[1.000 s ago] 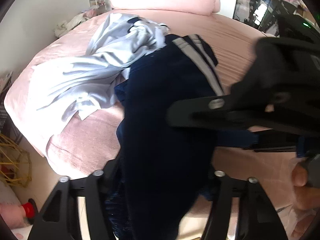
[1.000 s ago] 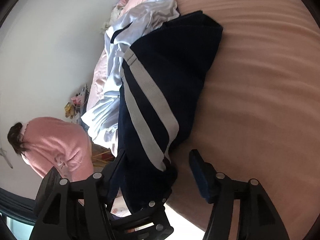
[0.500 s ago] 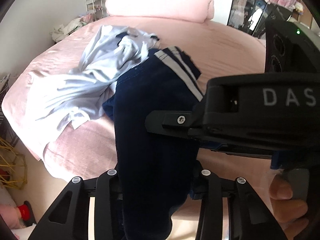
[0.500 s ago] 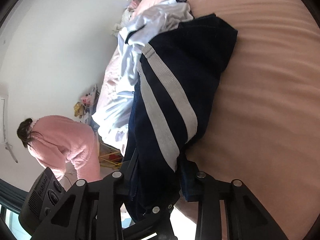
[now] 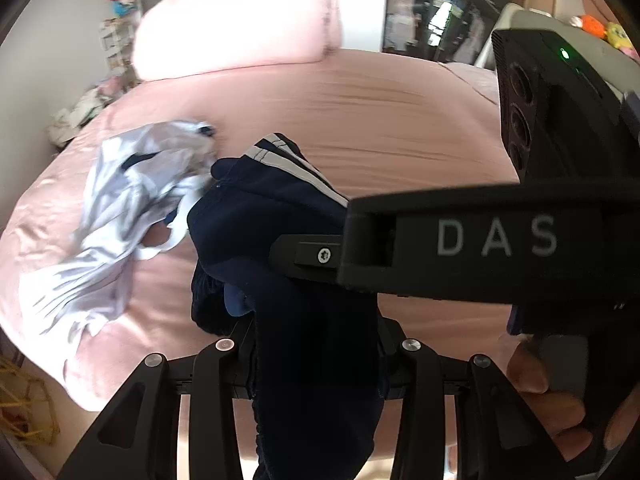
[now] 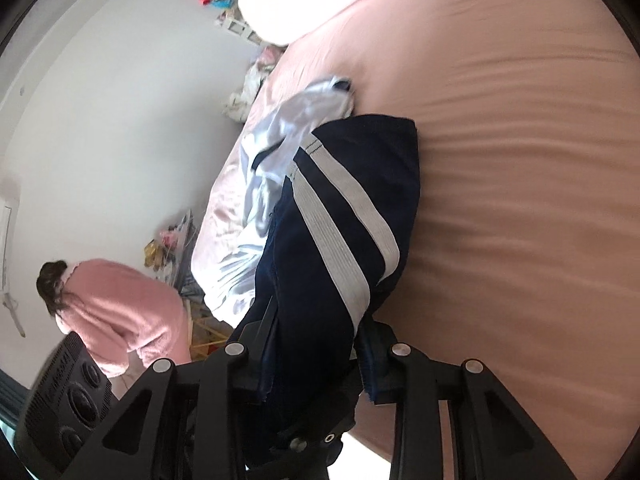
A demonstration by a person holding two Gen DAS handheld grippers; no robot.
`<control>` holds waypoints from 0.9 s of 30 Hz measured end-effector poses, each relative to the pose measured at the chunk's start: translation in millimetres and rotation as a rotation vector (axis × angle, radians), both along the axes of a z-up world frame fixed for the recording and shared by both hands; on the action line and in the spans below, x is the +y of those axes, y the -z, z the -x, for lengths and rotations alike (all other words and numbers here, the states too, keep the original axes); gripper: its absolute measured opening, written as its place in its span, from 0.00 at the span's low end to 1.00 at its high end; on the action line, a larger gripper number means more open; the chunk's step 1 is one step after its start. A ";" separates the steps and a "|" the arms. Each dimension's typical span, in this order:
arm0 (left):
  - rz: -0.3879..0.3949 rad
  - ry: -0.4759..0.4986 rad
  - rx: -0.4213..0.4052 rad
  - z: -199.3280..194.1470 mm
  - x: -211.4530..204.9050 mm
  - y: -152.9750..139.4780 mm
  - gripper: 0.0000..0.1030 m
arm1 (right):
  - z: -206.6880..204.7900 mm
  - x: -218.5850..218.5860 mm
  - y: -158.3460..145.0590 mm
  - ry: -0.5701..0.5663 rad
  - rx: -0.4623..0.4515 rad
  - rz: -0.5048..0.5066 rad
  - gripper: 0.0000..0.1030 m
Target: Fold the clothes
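Observation:
Dark navy trousers [image 5: 280,216] with two white side stripes [image 6: 340,236] hang over the near edge of a pink bed [image 5: 380,120]. My left gripper [image 5: 316,344] is shut on a thick bunch of the navy cloth. My right gripper [image 6: 312,344] is shut on the same trousers near the striped side. In the left wrist view the right gripper's black body [image 5: 480,240] reaches in from the right, just above the cloth. A pale grey-white garment [image 5: 132,200] lies crumpled on the bed to the left of the trousers, touching them.
A large pink pillow [image 5: 240,24] sits at the bed's far end. A person in a fuzzy pink top [image 6: 120,308] bends over beside the bed on the left. A yellow wire basket [image 5: 24,408] stands on the floor. Shelves and toys line the far wall.
Both grippers closed on the navy trousers and rose, lifting the bunched cloth off the bed edge. The right gripper's body came closer across the left wrist view.

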State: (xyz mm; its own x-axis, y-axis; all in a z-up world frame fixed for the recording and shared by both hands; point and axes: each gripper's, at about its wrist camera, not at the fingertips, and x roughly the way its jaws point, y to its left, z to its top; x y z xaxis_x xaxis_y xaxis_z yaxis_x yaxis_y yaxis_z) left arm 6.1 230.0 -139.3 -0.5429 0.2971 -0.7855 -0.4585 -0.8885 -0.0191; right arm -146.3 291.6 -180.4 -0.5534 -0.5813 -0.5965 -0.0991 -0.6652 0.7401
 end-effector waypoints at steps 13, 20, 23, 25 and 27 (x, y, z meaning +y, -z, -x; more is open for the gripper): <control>0.020 0.186 0.005 66.1 57.9 -7.7 0.36 | -54.4 96.0 -16.2 0.152 0.011 -0.009 0.31; 0.075 0.247 -0.028 79.0 68.7 17.1 0.36 | -73.5 116.6 -3.8 0.172 -0.041 -0.055 0.31; 0.102 0.279 -0.055 83.3 78.5 18.6 0.37 | -75.2 121.8 0.0 0.173 -0.054 -0.062 0.31; 0.138 0.310 -0.104 90.3 88.2 19.3 0.39 | -74.1 124.7 2.8 0.178 -0.065 -0.065 0.31; 0.189 0.346 -0.171 98.0 98.1 20.1 0.42 | -72.1 127.0 5.6 0.183 -0.079 -0.066 0.31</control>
